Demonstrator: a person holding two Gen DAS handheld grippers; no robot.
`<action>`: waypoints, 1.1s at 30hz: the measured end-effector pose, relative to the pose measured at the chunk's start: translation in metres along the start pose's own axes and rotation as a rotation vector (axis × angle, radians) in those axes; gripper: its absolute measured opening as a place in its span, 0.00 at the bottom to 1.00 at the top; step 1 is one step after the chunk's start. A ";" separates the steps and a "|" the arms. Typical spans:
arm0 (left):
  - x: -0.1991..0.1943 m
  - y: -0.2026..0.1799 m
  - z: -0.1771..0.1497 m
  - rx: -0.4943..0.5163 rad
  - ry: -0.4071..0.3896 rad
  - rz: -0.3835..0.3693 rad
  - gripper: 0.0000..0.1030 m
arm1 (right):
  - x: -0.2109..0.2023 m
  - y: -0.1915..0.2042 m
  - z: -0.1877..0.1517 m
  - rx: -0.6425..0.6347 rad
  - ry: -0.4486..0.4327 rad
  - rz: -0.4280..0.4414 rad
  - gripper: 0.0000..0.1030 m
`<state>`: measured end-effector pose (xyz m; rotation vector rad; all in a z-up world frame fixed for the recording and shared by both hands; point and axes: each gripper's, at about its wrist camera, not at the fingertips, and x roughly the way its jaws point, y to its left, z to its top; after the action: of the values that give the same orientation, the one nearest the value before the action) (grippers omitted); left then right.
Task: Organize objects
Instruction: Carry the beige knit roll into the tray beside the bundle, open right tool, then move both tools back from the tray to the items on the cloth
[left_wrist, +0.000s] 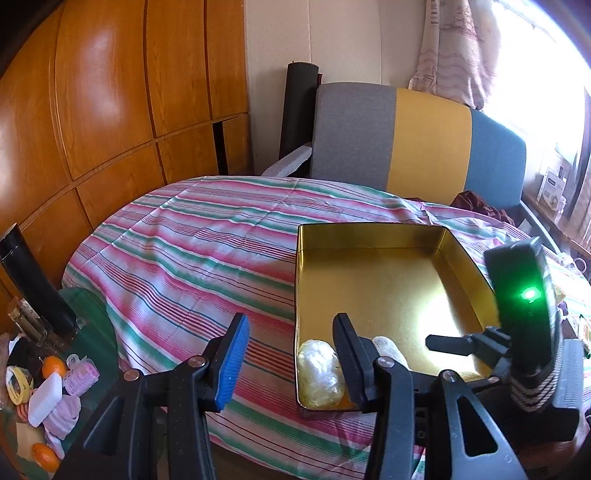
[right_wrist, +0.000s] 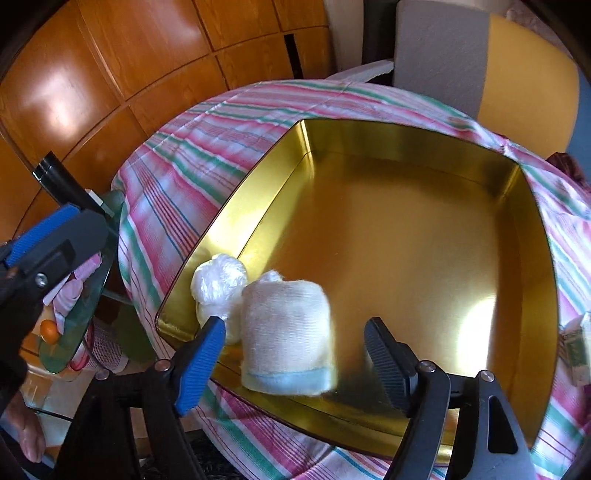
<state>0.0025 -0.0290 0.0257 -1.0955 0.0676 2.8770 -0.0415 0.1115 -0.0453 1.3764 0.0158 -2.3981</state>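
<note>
- The rolled cloth (right_wrist: 286, 332) is cream-white and fuzzy, with a pale blue band along its near edge; it is seen slightly blurred.
- It is placed inside the gold tin (right_wrist: 406, 140), in the near left part, on the tin's floor.
- Just to its left a clear plastic bag (right_wrist: 218, 284) with pale yellow content is lying, touching the cloth, in the near left corner of the tin.
- The rest of the tin is seen as bare shiny gold metal; the tin is standing on a striped cloth (left_wrist: 192, 236) of pink, green and white.
- The right gripper (right_wrist: 295, 354) is held over the rolled cloth with its fingers released; the cloth is between them, but the pads are not pressing on it.
- The left gripper (left_wrist: 291, 354) is held at the near left wall of the tin with fingers apart and nothing grasped; one finger is outside the tin and the other over its inside.
</note>
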 end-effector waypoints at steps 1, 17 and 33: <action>0.001 -0.001 0.000 0.000 0.003 -0.003 0.46 | -0.004 -0.002 -0.001 0.000 -0.014 -0.016 0.77; 0.015 -0.027 -0.012 0.023 0.091 -0.061 0.46 | -0.081 -0.046 -0.016 0.068 -0.202 -0.305 0.85; 0.010 -0.110 0.008 0.189 0.066 -0.191 0.46 | -0.153 -0.174 -0.080 0.294 -0.202 -0.516 0.86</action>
<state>-0.0020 0.0812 0.0234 -1.0969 0.2204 2.6058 0.0373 0.3366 0.0106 1.3720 -0.0424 -3.0651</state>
